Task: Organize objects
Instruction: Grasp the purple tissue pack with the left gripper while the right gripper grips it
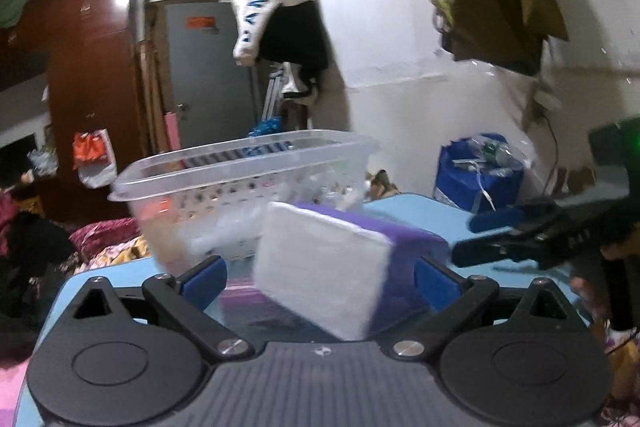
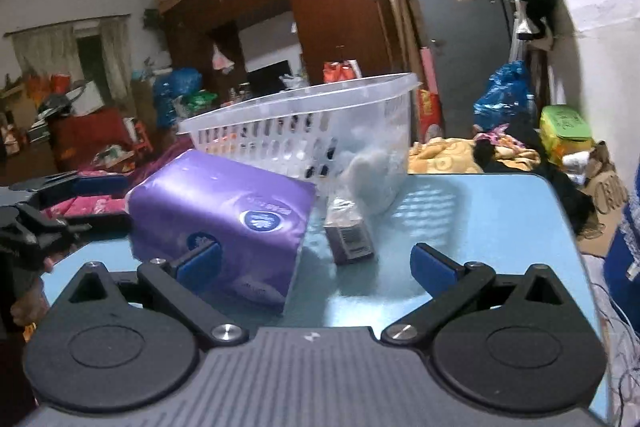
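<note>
A purple tissue pack (image 1: 332, 263) with a white end sits tilted between the fingers of my left gripper (image 1: 320, 279), which are closed against its sides. It also shows in the right wrist view (image 2: 224, 215), with the left gripper (image 2: 60, 203) at its left. A clear plastic basket (image 1: 248, 183) stands just behind it on the blue table (image 1: 420, 211), with items inside. My right gripper (image 2: 316, 263) is open and empty over the table, near a small dark box (image 2: 348, 231). The basket shows in the right wrist view (image 2: 312, 123) too.
The blue table (image 2: 480, 219) ends close behind the basket and at the right. A blue bag (image 1: 480, 171) stands beyond the table. Bedding and clothes (image 2: 460, 151) lie around. A brown wardrobe (image 1: 92, 67) and hanging clothes (image 1: 280, 11) are at the back.
</note>
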A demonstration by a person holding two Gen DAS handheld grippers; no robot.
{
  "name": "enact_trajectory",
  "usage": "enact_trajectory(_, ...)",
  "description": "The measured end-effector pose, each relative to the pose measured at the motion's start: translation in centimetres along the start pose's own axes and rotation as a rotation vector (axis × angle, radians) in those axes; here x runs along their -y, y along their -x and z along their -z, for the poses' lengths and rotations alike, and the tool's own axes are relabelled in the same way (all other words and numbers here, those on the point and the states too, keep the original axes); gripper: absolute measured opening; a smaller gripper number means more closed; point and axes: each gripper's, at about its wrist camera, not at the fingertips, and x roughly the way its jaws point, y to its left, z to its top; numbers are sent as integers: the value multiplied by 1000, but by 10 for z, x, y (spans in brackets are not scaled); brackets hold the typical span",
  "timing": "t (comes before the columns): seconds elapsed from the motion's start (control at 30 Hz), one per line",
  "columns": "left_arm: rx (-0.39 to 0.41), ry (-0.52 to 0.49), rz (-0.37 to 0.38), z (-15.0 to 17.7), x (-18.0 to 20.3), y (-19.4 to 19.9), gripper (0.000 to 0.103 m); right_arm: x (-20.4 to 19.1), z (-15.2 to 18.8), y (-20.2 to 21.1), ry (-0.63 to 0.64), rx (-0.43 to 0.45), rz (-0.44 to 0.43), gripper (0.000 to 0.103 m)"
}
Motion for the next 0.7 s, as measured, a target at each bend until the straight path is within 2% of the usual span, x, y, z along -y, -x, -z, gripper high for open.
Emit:
enact_trajectory(0.13, -5, -13, -7, 2, 4, -2, 100, -1, 0, -6, 28, -20, -23, 95)
enact_trajectory(0.2, -8, -11, -2, 3, 0, -4, 98, -3, 5, -6, 34, -48, -52, 87)
enact_trajectory(0.27, -15, -13, 16, 4, -2, -7, 95, -5, 8, -9, 36, -64, -86, 85)
enact_trajectory(0.37, -38, -25, 59, 7, 1, -14, 80, -8, 10, -11, 40, -75, -125, 79)
enact_trajectory(0.43, -51, -33, 81, 9, 3, -18, 73, -10, 11, -13, 43, -88, -161, 70)
enact_trajectory(0.57, -49, -72, 52, 12, 10, -18, 70, -16, 12, -11, 48, -80, -135, 65)
enact_trajectory(0.7, -42, -59, 60, 12, 7, -16, 67, -24, 14, -7, 57, -59, -118, 60)
